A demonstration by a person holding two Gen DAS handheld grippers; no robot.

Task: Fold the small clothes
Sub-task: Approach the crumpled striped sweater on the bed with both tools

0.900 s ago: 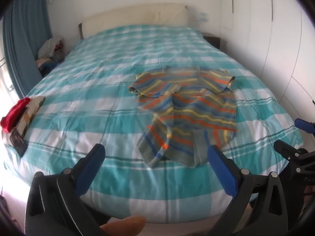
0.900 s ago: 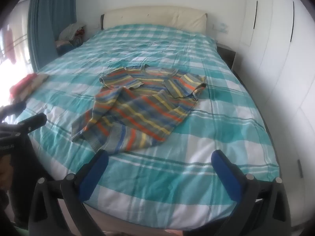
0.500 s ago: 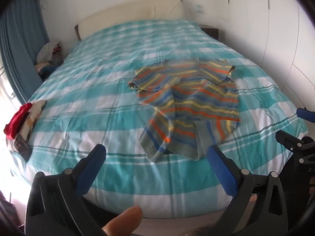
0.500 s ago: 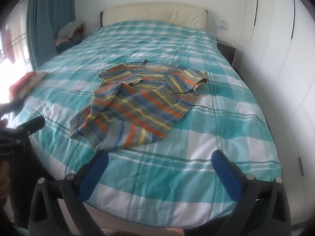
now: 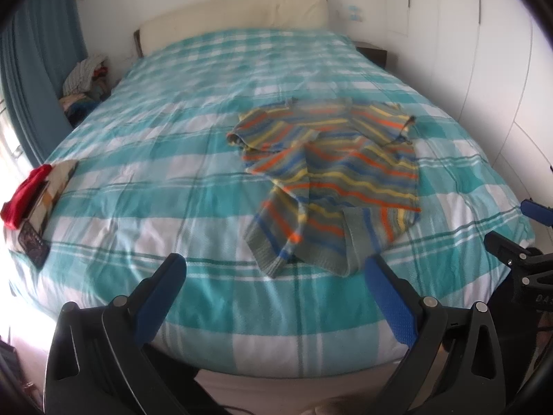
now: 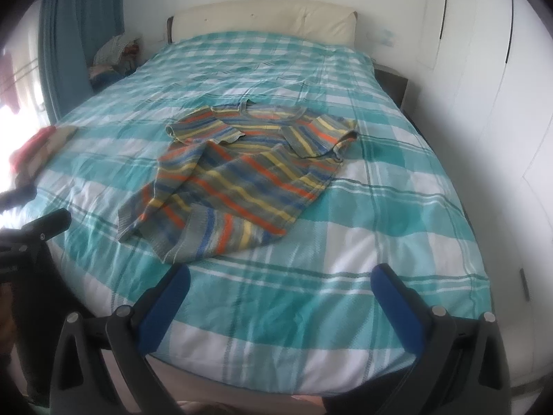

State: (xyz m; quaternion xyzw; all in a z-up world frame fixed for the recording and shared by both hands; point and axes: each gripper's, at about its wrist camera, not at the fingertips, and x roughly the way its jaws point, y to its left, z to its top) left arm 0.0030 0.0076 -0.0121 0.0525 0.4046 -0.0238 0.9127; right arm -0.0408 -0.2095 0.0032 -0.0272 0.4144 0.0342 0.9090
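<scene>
Striped knit sweater (image 5: 331, 176) in grey, orange, yellow, blue lies crumpled, unfolded, on teal-and-white checked bed (image 5: 155, 159), near foot edge. Left to right: small stack of folded clothes with red piece (image 5: 33, 193) at bed's left edge; our left gripper (image 5: 273, 276) fingers wide, empty; our right gripper (image 6: 281, 282) fingers wide, empty. Over last second we drifted slightly nearer, sweater unmoved; folding not begun.

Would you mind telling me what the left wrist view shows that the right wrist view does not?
Only the left wrist view shows the dark flat item beside the red cloth. Only the right wrist view shows the black cupboard handles. Both show the striped sweater lying rumpled on the checked bed, with both grippers open and empty.
</scene>
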